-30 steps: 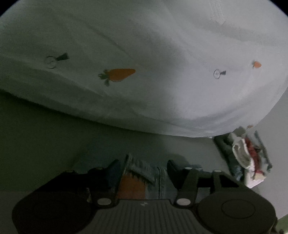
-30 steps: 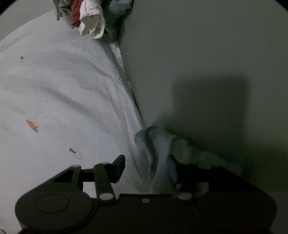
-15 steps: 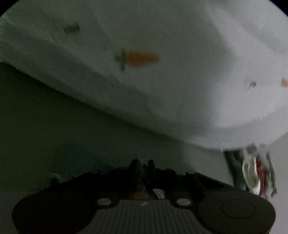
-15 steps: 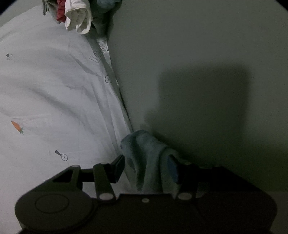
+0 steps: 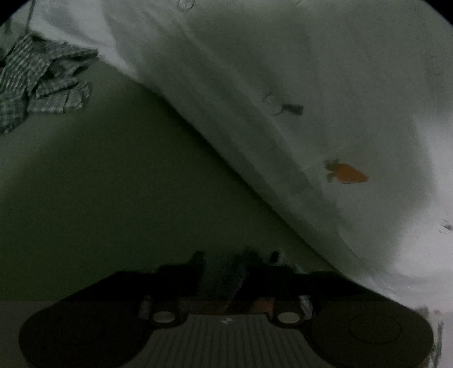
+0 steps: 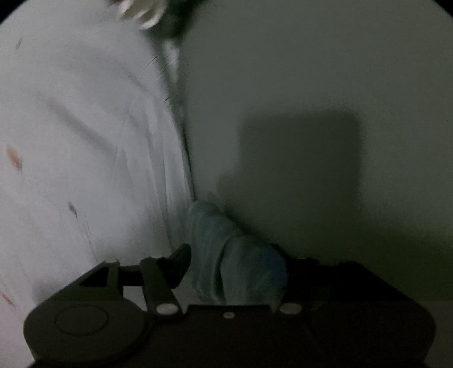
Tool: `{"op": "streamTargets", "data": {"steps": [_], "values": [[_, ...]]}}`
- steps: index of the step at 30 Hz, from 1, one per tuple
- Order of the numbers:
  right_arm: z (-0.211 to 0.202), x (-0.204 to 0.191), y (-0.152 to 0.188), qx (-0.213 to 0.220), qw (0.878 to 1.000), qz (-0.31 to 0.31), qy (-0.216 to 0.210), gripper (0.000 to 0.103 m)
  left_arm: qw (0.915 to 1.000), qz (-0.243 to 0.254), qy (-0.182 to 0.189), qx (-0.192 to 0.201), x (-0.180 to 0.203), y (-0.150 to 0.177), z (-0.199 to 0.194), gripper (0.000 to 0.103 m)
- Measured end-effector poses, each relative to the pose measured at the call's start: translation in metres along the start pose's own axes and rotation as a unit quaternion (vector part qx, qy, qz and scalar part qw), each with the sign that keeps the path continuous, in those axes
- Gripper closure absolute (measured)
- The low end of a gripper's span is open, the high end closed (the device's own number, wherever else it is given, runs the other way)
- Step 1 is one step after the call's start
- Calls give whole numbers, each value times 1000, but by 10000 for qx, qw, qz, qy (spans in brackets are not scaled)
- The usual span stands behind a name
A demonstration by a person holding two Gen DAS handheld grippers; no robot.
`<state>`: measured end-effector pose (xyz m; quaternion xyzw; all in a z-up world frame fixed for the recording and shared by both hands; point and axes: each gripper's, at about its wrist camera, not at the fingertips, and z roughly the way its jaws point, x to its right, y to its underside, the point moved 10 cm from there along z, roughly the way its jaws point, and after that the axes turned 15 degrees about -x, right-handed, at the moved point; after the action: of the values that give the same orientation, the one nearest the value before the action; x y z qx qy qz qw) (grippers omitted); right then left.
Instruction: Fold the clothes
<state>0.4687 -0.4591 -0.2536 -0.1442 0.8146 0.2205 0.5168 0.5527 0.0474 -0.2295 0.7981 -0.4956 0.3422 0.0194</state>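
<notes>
A pale blue garment (image 6: pixel 226 254) lies bunched between the jaws of my right gripper (image 6: pixel 232 263), draped against the right finger. The left finger (image 6: pixel 175 263) stands just off the cloth, and the jaws are opening. In the left wrist view my left gripper (image 5: pixel 236 260) sits low over the grey-green surface (image 5: pixel 99 184), very dark. Its jaws are opening too. A dim strip of fabric with an orange patch (image 5: pixel 263 305) shows between the finger bases. I cannot tell whether the pads touch it.
A white sheet with carrot prints (image 5: pixel 311 113) covers the right of the left wrist view and the left of the right wrist view (image 6: pixel 85 127). A checked garment (image 5: pixel 39 79) lies crumpled at upper left. A blurred clothes pile (image 6: pixel 141 14) sits at the far end.
The left gripper shut, swung sideways and reopened; the carrot sheet shifted right and the checked garment came into view. The right jaws widened around the blue garment.
</notes>
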Motion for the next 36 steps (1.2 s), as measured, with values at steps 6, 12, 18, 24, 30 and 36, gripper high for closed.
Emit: {"op": "streamTargets", "data": {"steps": [6, 12, 18, 24, 30, 36], "values": [[13, -19, 4, -281, 9879, -1172, 978, 24, 9957, 908, 136, -125, -2, 23, -21, 18], [38, -32, 1, -661, 9690, -1833, 1521, 21, 9928, 710, 621, -741, -16, 55, -4, 8], [64, -39, 2, -1135, 9411, -2501, 1973, 21, 9880, 784, 967, -912, -7, 62, 13, 3], [84, -40, -1, -1561, 9265, -2769, 2011, 18, 9840, 1082, 514, -1320, 1, 71, 47, 3], [84, -37, -12, -1540, 9487, -2272, 1571, 18, 9854, 790, 845, -1246, 7, 76, 53, 3], [82, -11, -11, -1622, 9783, -1081, 709, 61, 9844, 519, 1107, -1267, 11, 76, 55, 6]]}}
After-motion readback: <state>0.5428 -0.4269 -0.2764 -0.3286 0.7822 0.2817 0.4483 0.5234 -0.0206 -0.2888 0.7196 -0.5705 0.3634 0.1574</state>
